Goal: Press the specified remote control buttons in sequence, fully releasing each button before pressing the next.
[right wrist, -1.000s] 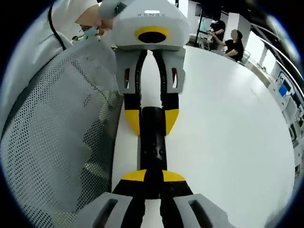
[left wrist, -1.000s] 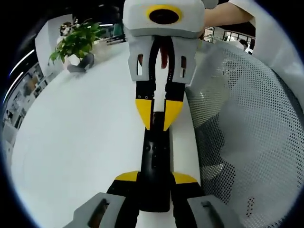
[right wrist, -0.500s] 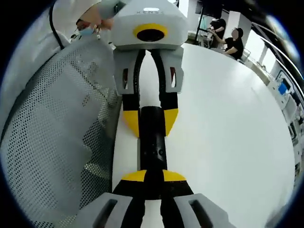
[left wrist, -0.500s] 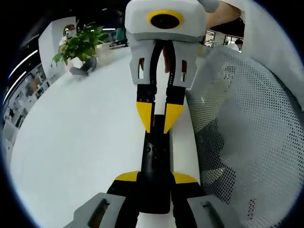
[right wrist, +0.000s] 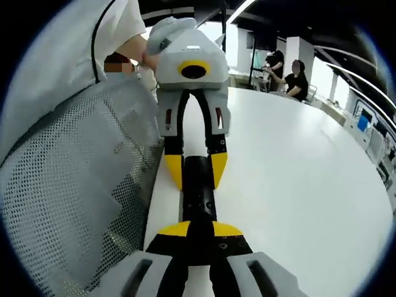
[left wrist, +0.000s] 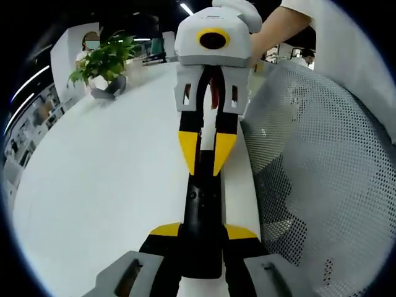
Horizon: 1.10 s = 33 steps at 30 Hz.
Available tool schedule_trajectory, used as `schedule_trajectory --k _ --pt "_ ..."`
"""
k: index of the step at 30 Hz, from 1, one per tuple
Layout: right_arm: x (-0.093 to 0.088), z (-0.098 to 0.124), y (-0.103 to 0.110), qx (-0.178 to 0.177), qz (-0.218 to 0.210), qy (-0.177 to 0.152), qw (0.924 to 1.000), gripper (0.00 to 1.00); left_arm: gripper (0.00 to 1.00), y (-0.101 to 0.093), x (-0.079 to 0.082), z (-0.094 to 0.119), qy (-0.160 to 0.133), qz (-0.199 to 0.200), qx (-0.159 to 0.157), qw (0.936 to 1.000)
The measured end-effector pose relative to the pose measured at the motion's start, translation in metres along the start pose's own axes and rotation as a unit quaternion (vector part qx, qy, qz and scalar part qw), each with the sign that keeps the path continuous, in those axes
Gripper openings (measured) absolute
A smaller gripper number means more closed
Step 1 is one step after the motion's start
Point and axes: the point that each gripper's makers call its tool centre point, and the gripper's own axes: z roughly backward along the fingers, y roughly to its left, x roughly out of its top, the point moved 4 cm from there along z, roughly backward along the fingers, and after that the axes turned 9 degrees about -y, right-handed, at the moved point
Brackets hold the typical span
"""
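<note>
Left tongs [left wrist: 201, 238] gripping black remote [left wrist: 202, 213], right tongs [left wrist: 207, 164] seemingly shut above it

Both my views are reading bright and evenly lit. Ceiling strip lights [right wrist: 238, 9] are glowing overhead in the right gripper view, and the white surface [left wrist: 105, 179] is bouncing that light back almost without texture. Shadows on it are staying faint and soft. The fisheye is bending everything away from the remote control [left wrist: 202, 226]: the surface's edge is curving, and the mesh chair back [left wrist: 322, 185] beside it is stretching and softening. The plant [left wrist: 102, 52] far behind the remote is looking slightly blurred.
</note>
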Motion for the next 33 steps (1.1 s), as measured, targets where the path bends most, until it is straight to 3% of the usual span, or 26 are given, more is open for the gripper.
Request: schedule_trajectory --k 3,7,9,12,16,18,22,27,33 --pt "0.005 -0.004 0.000 0.024 0.044 0.057 0.9971 0.08 0.24 0.000 0.000 0.000 0.003 -0.002 -0.001 1.0000" --pt "0.011 -0.008 -0.002 0.034 -0.006 0.144 0.9890 0.08 0.24 0.001 0.000 0.000 0.002 -0.001 -0.001 1.0000" --pt "0.013 -0.010 -0.003 0.033 0.006 0.171 0.9847 0.07 0.24 0.001 -0.001 0.000 -0.001 0.000 0.000 1.0000" --pt "0.010 -0.009 -0.001 0.018 0.000 0.164 0.9864 0.08 0.24 0.001 -0.001 0.001 -0.008 0.000 0.000 1.0000" --pt "0.006 -0.005 -0.001 -0.024 -0.054 0.086 0.9945 0.07 0.24 0.001 -0.001 0.001 -0.008 0.000 0.000 1.0000" --pt "0.005 -0.004 -0.001 -0.047 -0.102 0.047 0.9925 0.08 0.24 0.001 -0.001 0.001 -0.009 0.001 0.001 1.0000" --pt "0.004 -0.004 0.002 -0.048 -0.080 0.038 0.9949 0.08 0.24 0.000 0.000 0.001 -0.017 0.005 0.006 0.9998" --pt "0.007 -0.006 0.003 -0.033 -0.026 0.061 0.9972 0.07 0.24 0.000 0.000 0.001 -0.011 0.003 0.006 0.9999" --pt "0.013 -0.012 0.000 0.017 0.013 0.163 0.9864 0.06 0.24 -0.001 0.002 0.003 -0.013 0.004 0.007 0.9999"
